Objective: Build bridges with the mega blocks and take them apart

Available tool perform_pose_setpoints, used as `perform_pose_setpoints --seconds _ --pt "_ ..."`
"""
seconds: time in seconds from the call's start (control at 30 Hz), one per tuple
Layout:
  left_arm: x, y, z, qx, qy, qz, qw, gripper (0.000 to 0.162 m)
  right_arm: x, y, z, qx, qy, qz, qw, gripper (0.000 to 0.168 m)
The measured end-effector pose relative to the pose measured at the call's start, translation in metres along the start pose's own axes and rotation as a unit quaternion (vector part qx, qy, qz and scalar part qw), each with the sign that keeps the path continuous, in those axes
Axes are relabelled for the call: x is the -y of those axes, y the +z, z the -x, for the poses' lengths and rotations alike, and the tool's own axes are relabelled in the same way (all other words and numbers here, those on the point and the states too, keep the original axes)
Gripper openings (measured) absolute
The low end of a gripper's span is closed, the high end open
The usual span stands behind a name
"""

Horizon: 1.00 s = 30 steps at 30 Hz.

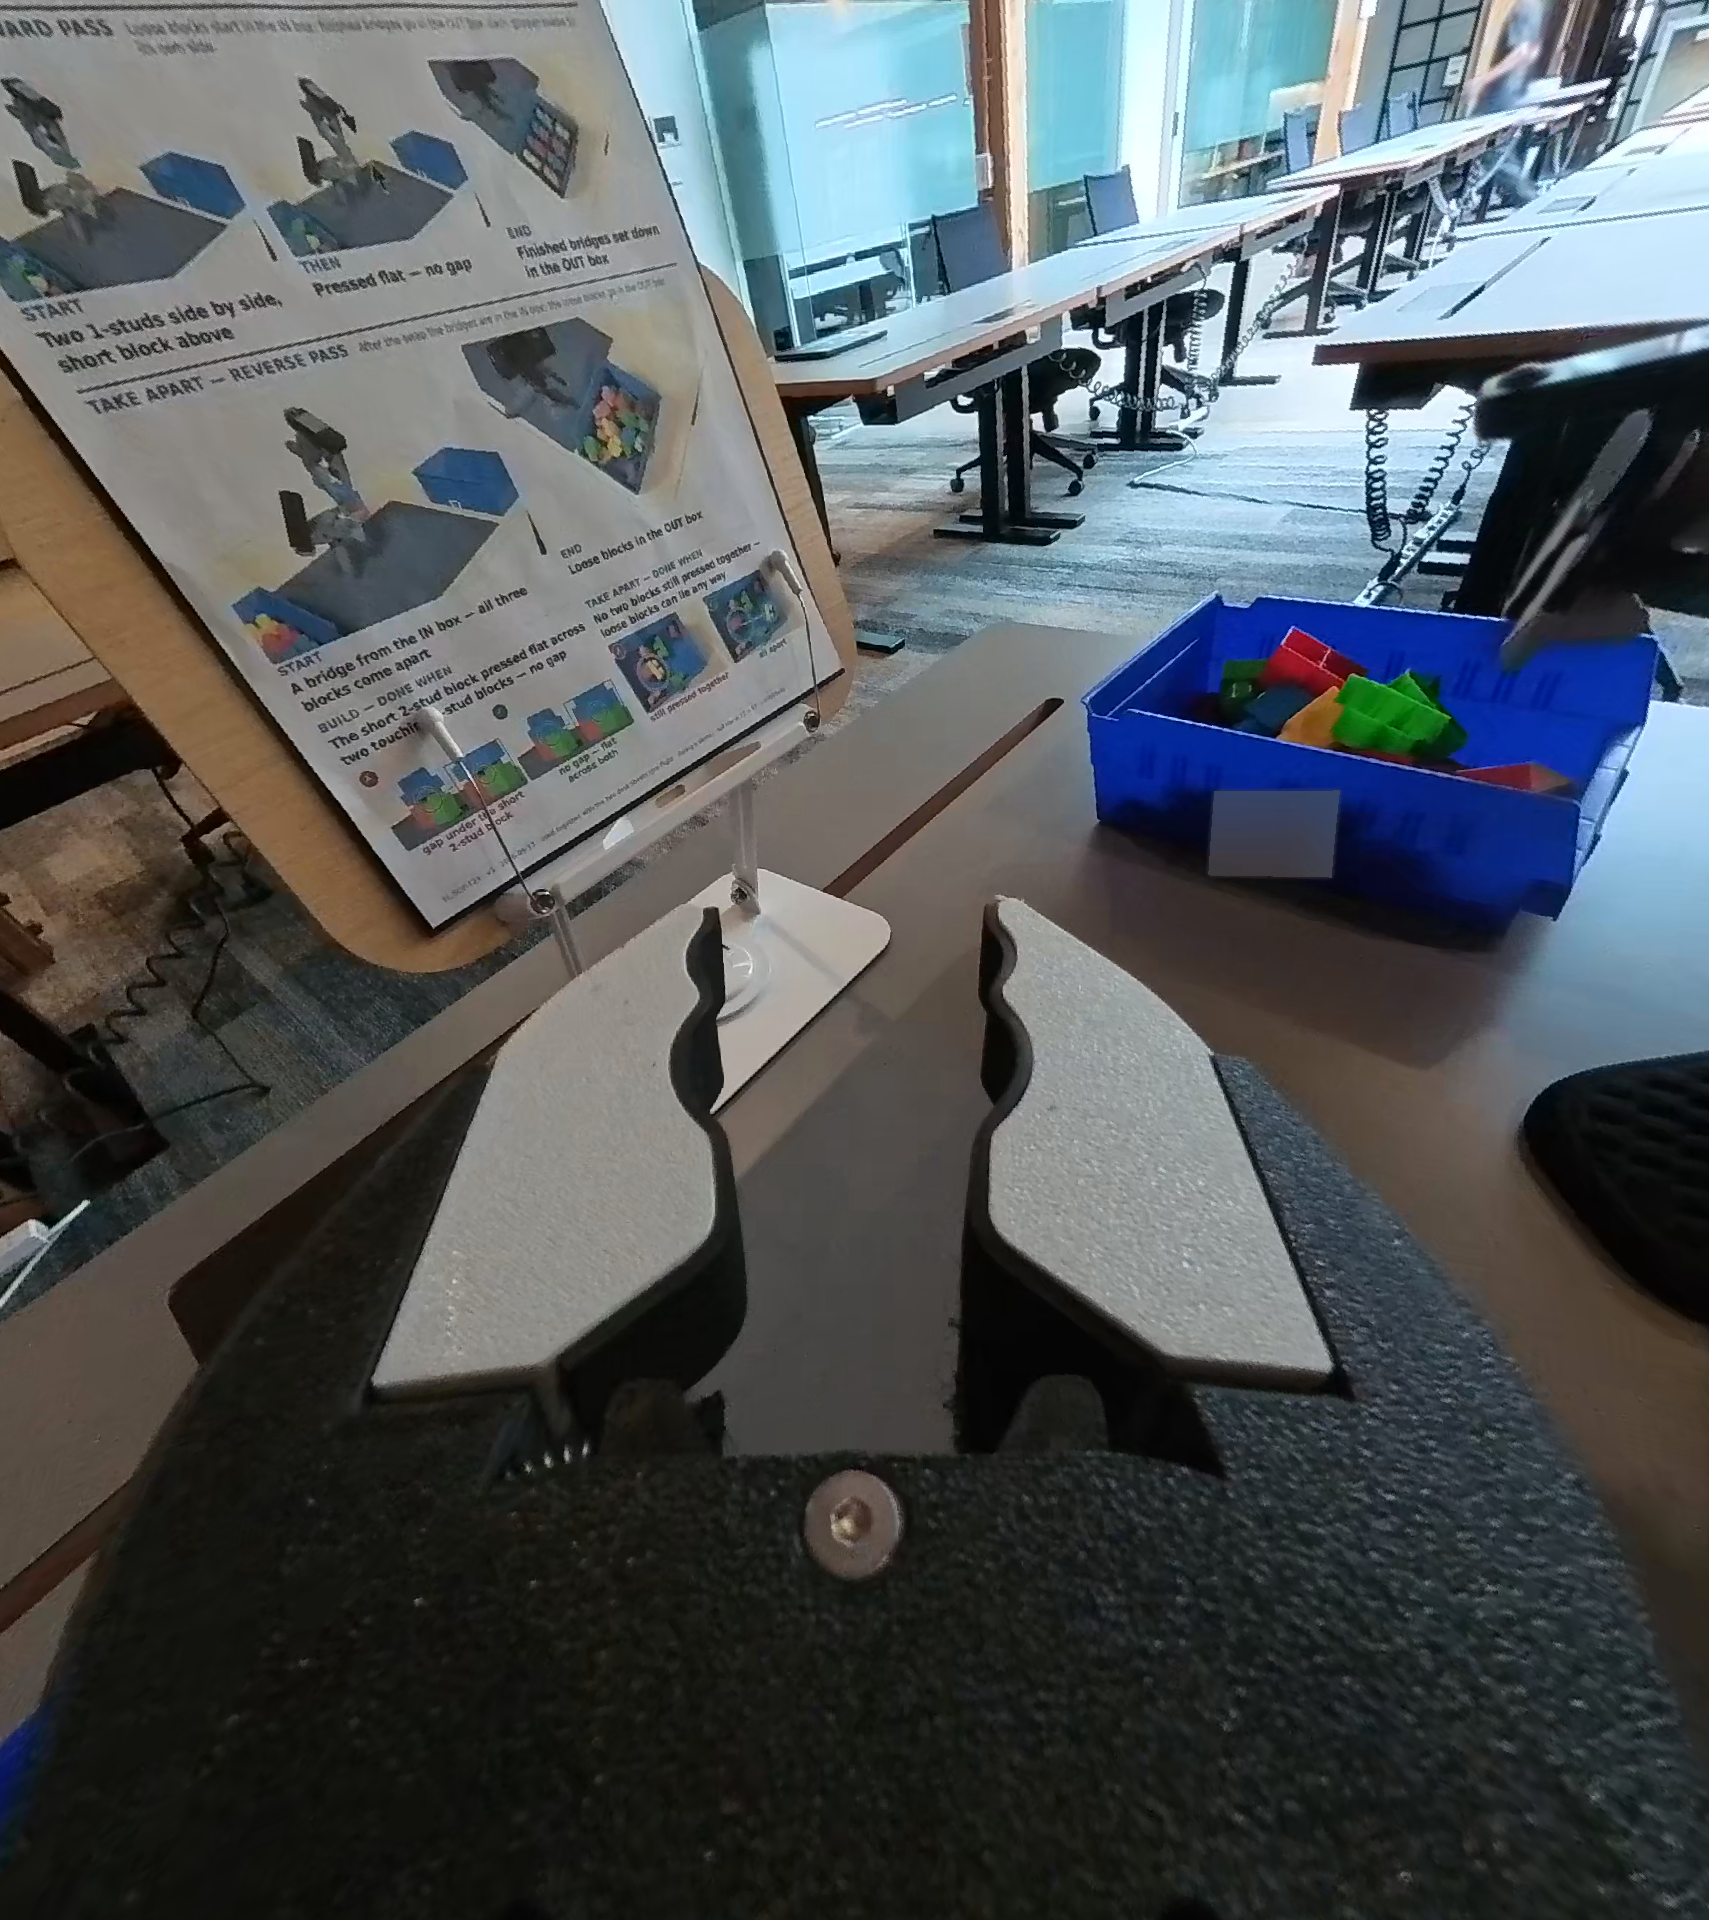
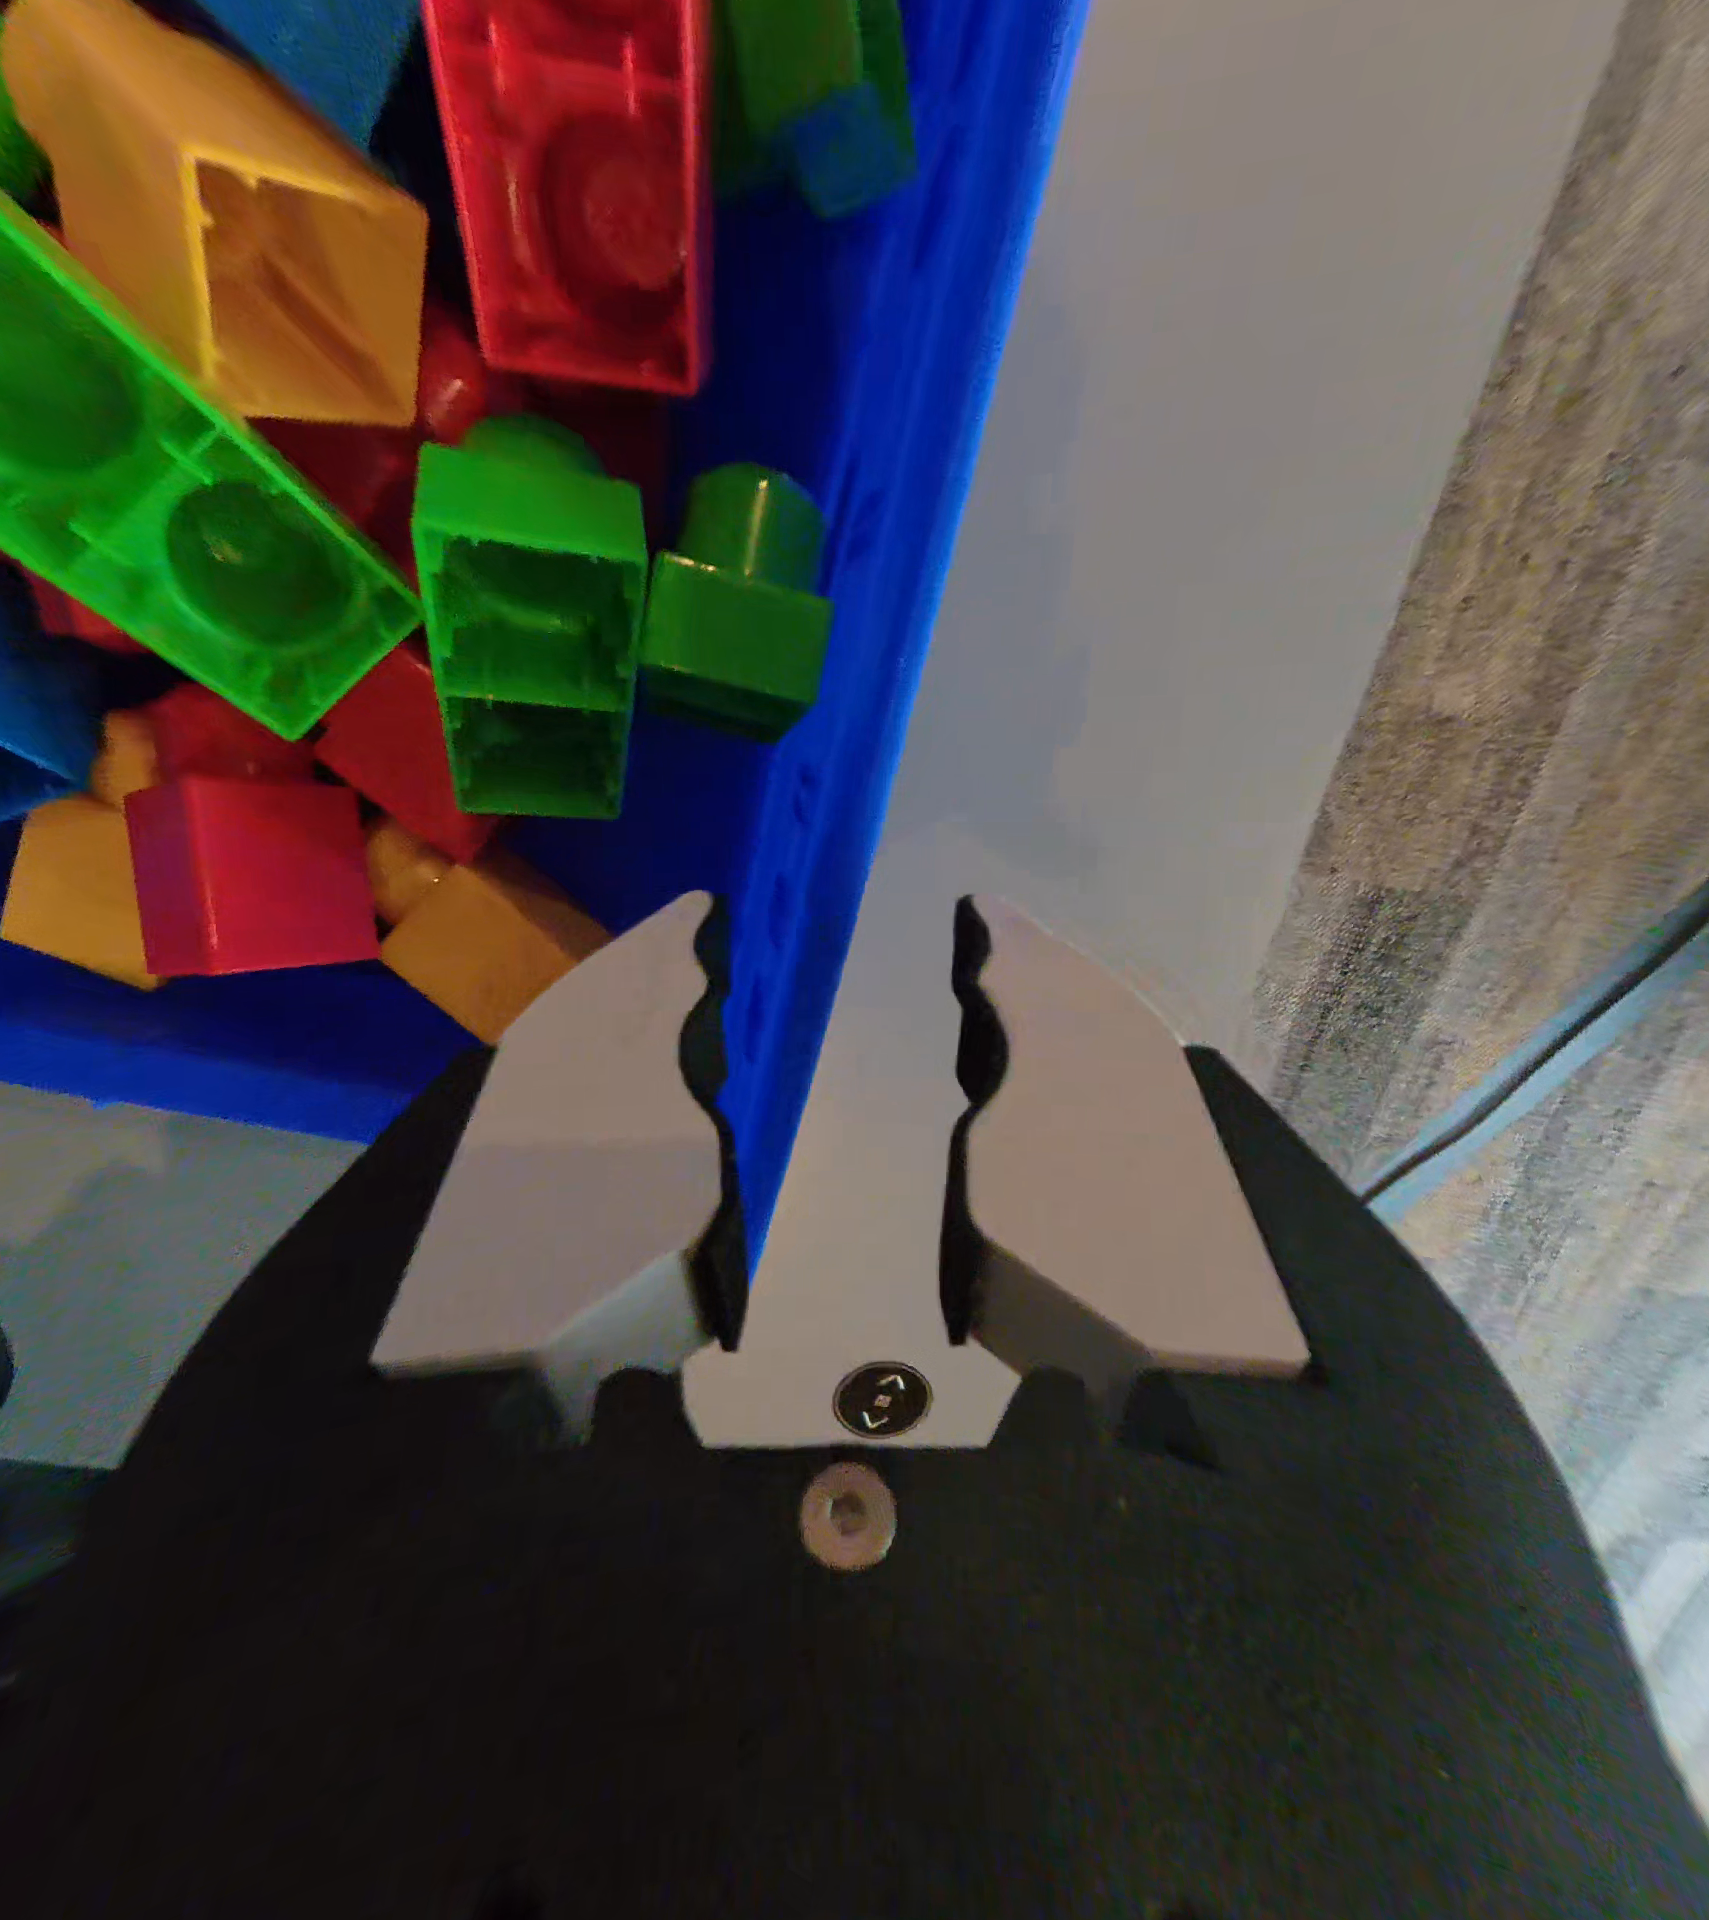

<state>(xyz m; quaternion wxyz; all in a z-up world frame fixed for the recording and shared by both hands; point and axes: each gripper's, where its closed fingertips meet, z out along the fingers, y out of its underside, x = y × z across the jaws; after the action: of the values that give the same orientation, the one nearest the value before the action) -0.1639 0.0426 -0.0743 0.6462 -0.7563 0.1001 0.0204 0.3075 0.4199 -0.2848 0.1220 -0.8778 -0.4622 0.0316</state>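
Blocks [image 2: 528,623] lie loose in the blue bin [image 1: 1349,831] near the surface's far right edge, the right tool [image 2: 834,935] poised open and empty over the bin wall, apparently to pick one, while the left tool [image 1: 845,935] waits open and empty above bare surface [image 1: 1193,1018].

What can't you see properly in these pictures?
- Blocks at the bottom of the blue bin: right wrist view, buried under the top blocks.
- Right gripper: left wrist view, blurred, cut by the edge.
- Black mesh thing: left wrist view, cut off.
- Far desks: too small.
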Motion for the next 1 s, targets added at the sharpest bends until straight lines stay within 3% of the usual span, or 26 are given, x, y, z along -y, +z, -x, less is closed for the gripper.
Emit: perform_pose_setpoints --seconds 0.3,0.47,0.6,0.77,0.83,1.0 --pt "-0.001 0.0 0.0 0.003 0.0 0.005 1.0 0.047 -0.002 0.012 0.015 0.039 -0.001 0.0 0.999 0.041" --pt "0.002 -0.002 -0.002 0.003 0.004 0.0 1.0 0.047 0.004 0.004 0.006 0.005 0.005 -0.022 1.0 0.048" --pt "0.004 -0.005 0.0 0.004 0.003 -0.006 1.0 0.046 0.014 -0.001 0.003 0.005 0.017 -0.056 0.998 0.043" --pt "0.003 -0.008 0.003 0.009 0.002 -0.008 1.0 0.046 0.015 0.009 0.001 0.01 0.009 -0.029 0.999 0.032" --pt "0.003 -0.009 0.004 0.011 0.003 -0.006 1.0 0.046 0.015 0.013 0.002 0.01 -0.004 -0.022 1.0 0.011" --pt "0.004 -0.011 0.005 0.013 0.002 -0.011 1.0 0.046 0.018 0.013 0.008 0.025 0.011 -0.045 0.999 0.007"
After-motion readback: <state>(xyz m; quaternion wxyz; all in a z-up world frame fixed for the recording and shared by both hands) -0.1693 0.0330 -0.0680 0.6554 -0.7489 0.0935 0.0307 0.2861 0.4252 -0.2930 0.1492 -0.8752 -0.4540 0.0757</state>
